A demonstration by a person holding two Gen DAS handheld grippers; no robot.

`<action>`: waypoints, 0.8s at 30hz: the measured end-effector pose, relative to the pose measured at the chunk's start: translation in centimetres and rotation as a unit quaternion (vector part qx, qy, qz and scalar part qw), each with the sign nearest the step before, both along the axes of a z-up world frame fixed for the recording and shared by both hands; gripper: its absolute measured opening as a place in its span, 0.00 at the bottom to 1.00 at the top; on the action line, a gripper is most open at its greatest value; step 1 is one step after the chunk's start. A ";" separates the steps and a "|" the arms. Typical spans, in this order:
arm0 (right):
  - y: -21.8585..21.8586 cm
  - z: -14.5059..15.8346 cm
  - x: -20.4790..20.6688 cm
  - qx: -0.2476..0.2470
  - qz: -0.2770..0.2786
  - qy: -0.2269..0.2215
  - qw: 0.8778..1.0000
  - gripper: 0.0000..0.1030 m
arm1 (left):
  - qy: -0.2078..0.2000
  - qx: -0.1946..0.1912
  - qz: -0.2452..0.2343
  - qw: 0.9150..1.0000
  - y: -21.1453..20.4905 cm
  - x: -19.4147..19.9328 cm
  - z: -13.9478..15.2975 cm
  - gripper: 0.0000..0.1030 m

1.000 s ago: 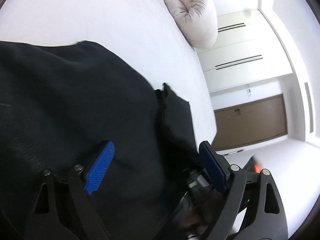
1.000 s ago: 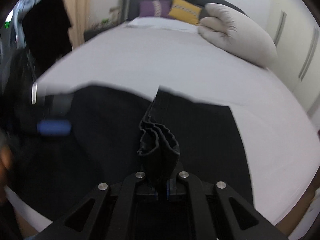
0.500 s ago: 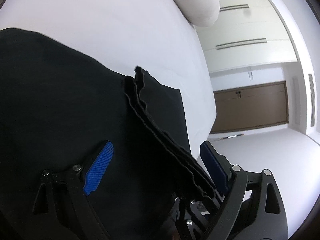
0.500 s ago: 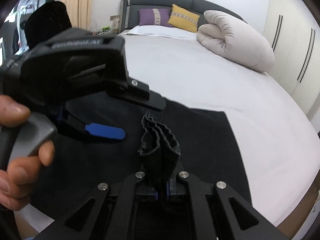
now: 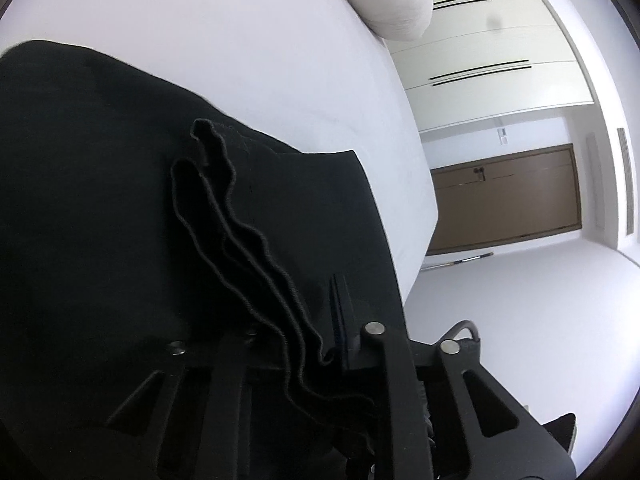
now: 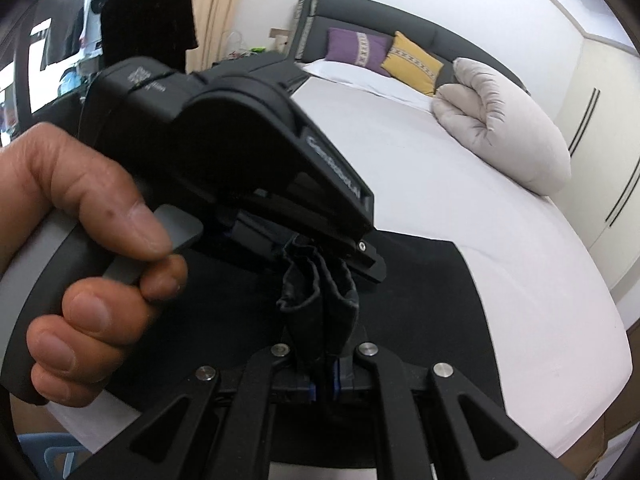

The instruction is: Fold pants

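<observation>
Black pants lie spread on the white bed. A bunched, wavy edge of them rises off the bed. My left gripper has that edge between its fingers; its jaws are closing and clamp the cloth. In the right wrist view a hand holds the left gripper, which pinches the top of the same bunch. Just below, my right gripper is shut on the bunch's lower end. The rest of the pants lies flat behind.
A rolled beige duvet sits at the bed's far right side. Purple and yellow cushions lean on the dark headboard. White wardrobes and a brown door stand past the bed's edge. A black chair is at far left.
The left gripper came in over the raised pants edge, right above the right gripper, and its blue pads closed onto the cloth. The right gripper kept its hold.
</observation>
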State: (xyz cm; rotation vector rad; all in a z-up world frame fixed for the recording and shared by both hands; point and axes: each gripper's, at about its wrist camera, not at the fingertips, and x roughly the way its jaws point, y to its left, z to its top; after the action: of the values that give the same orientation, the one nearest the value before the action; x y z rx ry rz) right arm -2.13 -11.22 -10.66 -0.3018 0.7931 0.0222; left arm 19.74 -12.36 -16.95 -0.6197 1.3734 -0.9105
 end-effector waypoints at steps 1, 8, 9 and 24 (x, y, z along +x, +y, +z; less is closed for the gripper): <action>0.2 0.1 0.2 -0.001 0.004 0.000 1.000 0.06 | -0.002 0.000 0.001 1.000 0.5 -0.1 0.1 0.12; 3.9 0.3 1.0 -0.018 0.044 0.003 0.999 0.06 | -0.016 0.008 0.021 1.000 3.6 0.1 0.9 0.12; 4.5 0.3 1.1 -0.019 0.050 0.004 0.999 0.06 | -0.019 0.010 0.024 0.999 4.0 0.1 1.0 0.12; 8.9 -1.6 4.5 -0.038 0.096 0.049 0.993 0.09 | -0.027 0.065 0.065 0.995 10.4 0.0 -0.2 0.12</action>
State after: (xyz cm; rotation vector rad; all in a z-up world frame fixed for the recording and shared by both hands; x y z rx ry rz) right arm 2.41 -2.30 -12.25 -0.4508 0.8603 0.1889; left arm 19.76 -2.01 -17.12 -0.5736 1.3174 -0.7219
